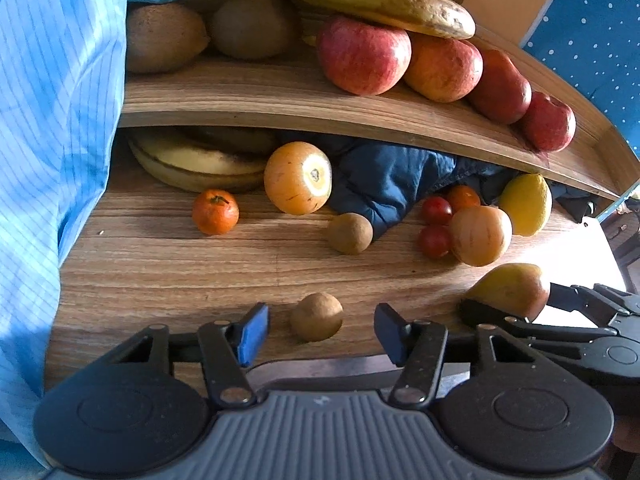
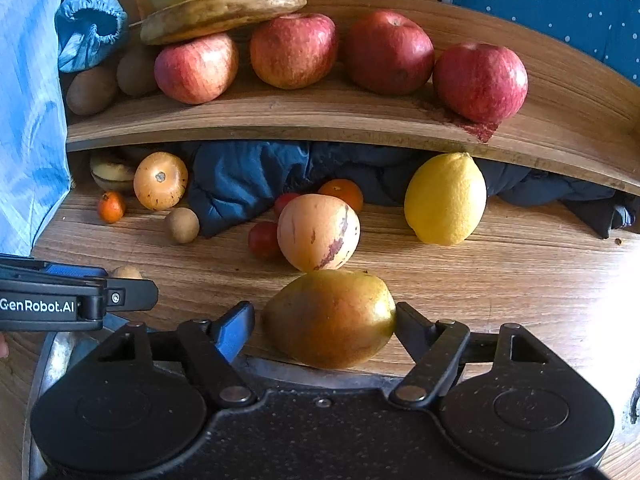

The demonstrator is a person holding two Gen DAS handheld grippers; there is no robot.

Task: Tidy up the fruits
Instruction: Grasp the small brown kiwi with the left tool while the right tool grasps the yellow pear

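Observation:
My left gripper (image 1: 320, 334) is open low over the wooden tabletop (image 1: 160, 272), and a small round brown fruit (image 1: 316, 322) lies between its blue pads without touching them. My right gripper (image 2: 324, 330) is open wide around a green-yellow pear (image 2: 330, 318) that rests near the table's front edge. Its right finger (image 2: 412, 324) touches the pear, while a narrow gap shows at the left pad. In the left wrist view the same pear (image 1: 510, 290) appears at the right, flanked by the right gripper's black fingers.
An upper shelf (image 2: 320, 120) carries several red apples (image 2: 294, 50), bananas (image 2: 224, 8) and brown kiwis (image 2: 90, 90). Below lie a lemon (image 2: 446, 200), two orange-yellow round fruits (image 2: 318, 232), mandarins (image 1: 215, 212), red cherry fruits (image 1: 434, 240), another brown fruit (image 1: 350, 234), bananas (image 1: 192, 164) and blue cloth (image 2: 248, 180). A blue sleeve (image 1: 48, 120) fills the left.

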